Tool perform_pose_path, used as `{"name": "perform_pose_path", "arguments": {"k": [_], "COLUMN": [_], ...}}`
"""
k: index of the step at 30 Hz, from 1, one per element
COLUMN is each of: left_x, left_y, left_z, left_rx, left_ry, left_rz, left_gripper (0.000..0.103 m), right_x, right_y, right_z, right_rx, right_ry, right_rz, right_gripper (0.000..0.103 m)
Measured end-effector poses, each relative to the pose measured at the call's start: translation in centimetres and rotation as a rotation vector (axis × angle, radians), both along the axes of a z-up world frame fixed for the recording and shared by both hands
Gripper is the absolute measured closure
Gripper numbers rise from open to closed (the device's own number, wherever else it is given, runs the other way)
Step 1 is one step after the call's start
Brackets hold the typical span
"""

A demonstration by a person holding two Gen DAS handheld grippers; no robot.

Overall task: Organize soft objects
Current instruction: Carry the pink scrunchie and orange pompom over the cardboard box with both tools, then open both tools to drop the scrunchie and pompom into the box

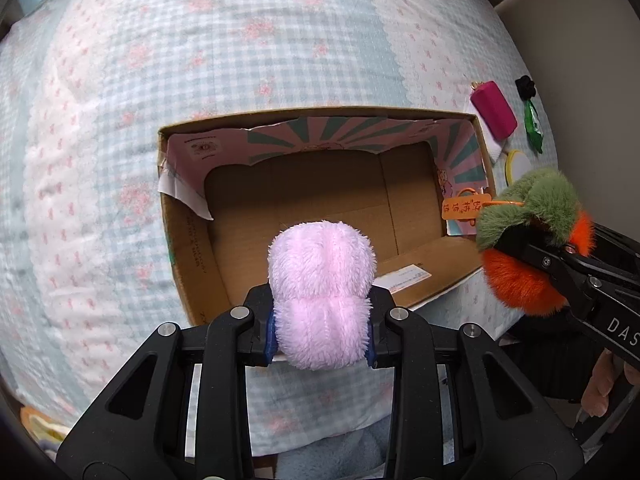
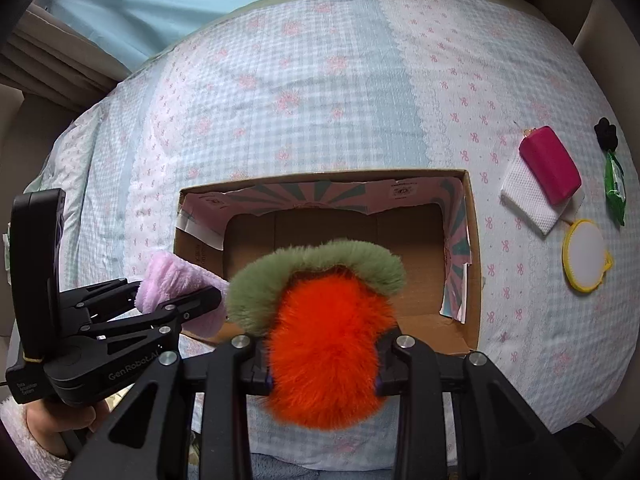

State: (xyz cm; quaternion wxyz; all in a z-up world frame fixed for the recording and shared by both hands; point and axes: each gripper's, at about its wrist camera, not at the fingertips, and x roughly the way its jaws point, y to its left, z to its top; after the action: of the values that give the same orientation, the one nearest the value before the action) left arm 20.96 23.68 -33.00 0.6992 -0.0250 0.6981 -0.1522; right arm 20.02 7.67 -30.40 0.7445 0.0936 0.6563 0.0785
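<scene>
An open cardboard box (image 1: 192, 264) lies on the bed, its inside bare; it also shows in the right wrist view (image 2: 474, 260). My left gripper (image 1: 322, 336) is shut on a pink plush toy (image 1: 320, 280) at the box's near edge; the toy also shows in the right wrist view (image 2: 176, 284). My right gripper (image 2: 324, 376) is shut on an orange and green plush toy (image 2: 324, 332) with an orange tag (image 1: 464, 209), held at the box's near right corner (image 1: 532, 232).
To the right of the box on the checked bedspread (image 2: 320, 100) lie a magenta pouch (image 2: 550, 170) on a white mesh cloth (image 2: 528, 200), a round yellow-rimmed pad (image 2: 584, 254), a green packet (image 2: 616, 184) and a black scrunchie (image 2: 606, 132).
</scene>
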Motion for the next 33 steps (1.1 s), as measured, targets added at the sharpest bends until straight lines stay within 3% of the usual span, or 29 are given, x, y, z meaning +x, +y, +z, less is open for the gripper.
{"name": "perform_pose_path", "arguments": {"k": [8, 13, 14, 16, 17, 18, 19, 20, 21, 33], "left_x": [1.9, 2.6, 2.8, 3.2, 3.3, 3.4, 3.4, 3.4, 3.4, 2.1], "left_y": [-2.1, -3.3, -3.5, -3.7, -3.8, -3.8, -3.9, -3.9, -3.9, -3.2], "left_z": [-5.7, -7.7, -7.6, -7.4, -7.2, -7.0, -6.8, -6.7, -6.8, -5.6], "left_rx": [0.073, 0.097, 0.086, 0.077, 0.081, 0.084, 0.078, 0.077, 0.081, 0.103], "left_ry": [0.068, 0.094, 0.094, 0.087, 0.077, 0.058, 0.045, 0.044, 0.046, 0.031], "left_rz": [-0.109, -0.191, -0.192, -0.186, -0.189, -0.191, -0.193, -0.195, -0.196, -0.153], "left_gripper": [0.075, 0.076, 0.071, 0.039, 0.007, 0.000, 0.000, 0.000, 0.000, 0.000], "right_x": [2.9, 4.3, 4.5, 4.9, 5.0, 5.1, 5.2, 5.3, 5.4, 4.4], "right_y": [-1.5, -2.1, -2.1, -2.0, -2.1, -2.1, -2.3, -2.6, -2.9, -3.5], "right_z": [-6.5, -8.5, -8.7, -9.0, -9.0, -9.1, -9.1, -9.3, -9.6, -8.2], "right_rx": [-0.009, 0.006, 0.010, 0.008, -0.028, -0.066, -0.066, -0.034, -0.006, 0.000], "right_ry": [0.134, 0.185, 0.190, 0.202, 0.200, 0.197, 0.192, 0.198, 0.212, 0.146], "right_rz": [-0.065, -0.097, -0.096, -0.097, -0.102, -0.108, -0.114, -0.124, -0.132, -0.132], "right_gripper": [0.073, 0.073, 0.073, 0.070, 0.067, 0.053, 0.026, 0.008, 0.000, 0.000]}}
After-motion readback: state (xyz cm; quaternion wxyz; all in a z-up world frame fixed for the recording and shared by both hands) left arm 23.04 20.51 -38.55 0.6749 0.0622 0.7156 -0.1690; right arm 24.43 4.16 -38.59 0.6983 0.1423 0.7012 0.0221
